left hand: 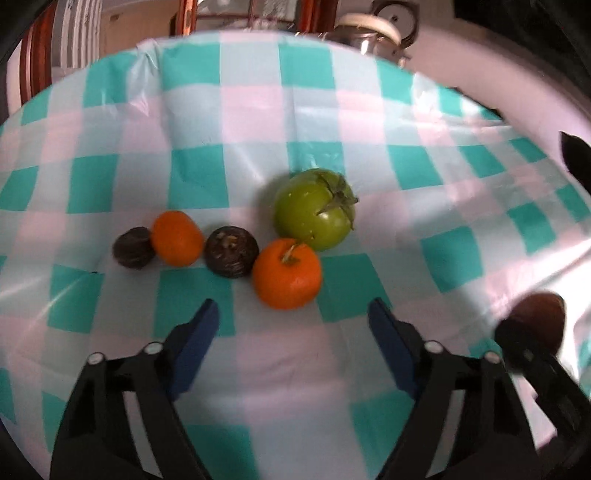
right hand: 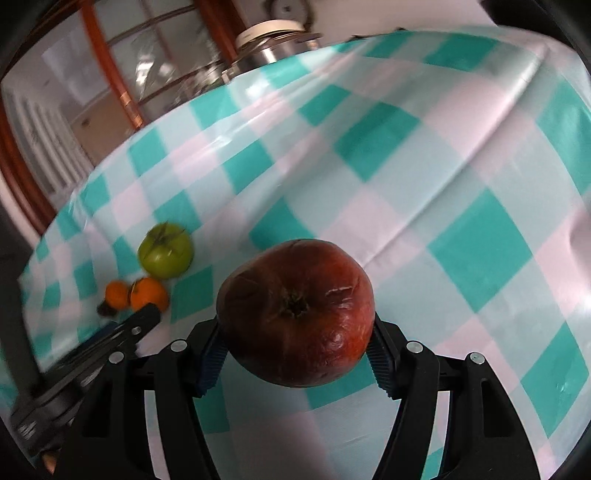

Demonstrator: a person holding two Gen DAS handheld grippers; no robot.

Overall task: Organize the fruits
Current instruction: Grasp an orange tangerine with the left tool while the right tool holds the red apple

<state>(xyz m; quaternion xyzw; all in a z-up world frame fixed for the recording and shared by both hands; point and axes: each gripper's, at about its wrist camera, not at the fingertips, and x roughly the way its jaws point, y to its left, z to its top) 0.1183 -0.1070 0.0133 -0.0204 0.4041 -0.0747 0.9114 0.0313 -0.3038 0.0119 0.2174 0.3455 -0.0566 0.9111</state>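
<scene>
Left wrist view: five fruits lie clustered on the worktop [left hand: 258, 110], which is covered in a teal, white and pink checked cloth. Count: one green tomato-like fruit [left hand: 314, 208] with a dried calyx, two oranges (the nearer [left hand: 287, 274] with a stem stub, the farther [left hand: 177, 238] to its left), and two dark wrinkled round fruits [left hand: 231, 252] [left hand: 133, 247] set alternately with the oranges. The left gripper [left hand: 291, 321] points down at the group, blue pads apart with nothing between them, just short of the nearer orange. A metal kettle [left hand: 373, 33] stands beyond the far edge.

Right wrist view: one large reddish-brown fruit [right hand: 295, 312], skin wrinkled and scarred, calyx pit facing the camera, is clamped between the ribbed pads of the right gripper [right hand: 295, 354] above the cloth. The cluster lies well apart at left
</scene>
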